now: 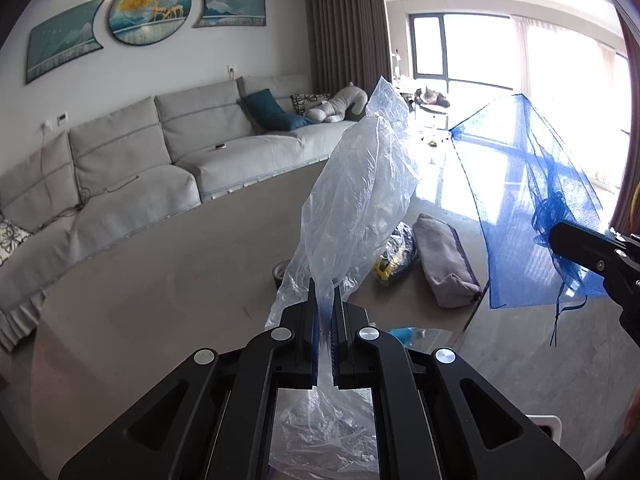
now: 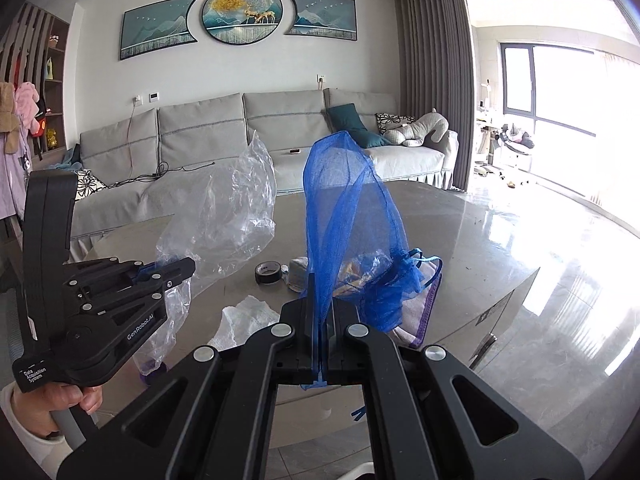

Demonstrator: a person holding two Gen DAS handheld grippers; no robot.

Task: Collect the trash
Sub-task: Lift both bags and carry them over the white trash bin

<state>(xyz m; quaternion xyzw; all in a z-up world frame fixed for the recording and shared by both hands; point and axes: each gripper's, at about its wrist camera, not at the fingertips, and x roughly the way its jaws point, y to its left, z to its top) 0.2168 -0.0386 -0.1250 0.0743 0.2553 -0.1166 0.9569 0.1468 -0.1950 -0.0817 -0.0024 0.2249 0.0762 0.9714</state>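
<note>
My left gripper (image 1: 325, 294) is shut on a crumpled clear plastic bag (image 1: 360, 192) and holds it up above the grey table (image 1: 160, 300). The bag also shows in the right wrist view (image 2: 228, 216), held by the left gripper (image 2: 188, 268). My right gripper (image 2: 323, 308) is shut on a blue mesh drawstring bag (image 2: 348, 216) that stands up from the fingers. In the left wrist view the mesh bag (image 1: 532, 200) hangs from the right gripper (image 1: 560, 236) at the right edge.
On the table lie a grey fabric pouch (image 1: 444, 260), a roll of black tape (image 2: 269, 273), a yellow and blue wrapper (image 1: 394, 258), a small clear packet (image 1: 420, 336) and white crumpled plastic (image 2: 248, 316). A grey sofa (image 2: 240, 140) stands behind.
</note>
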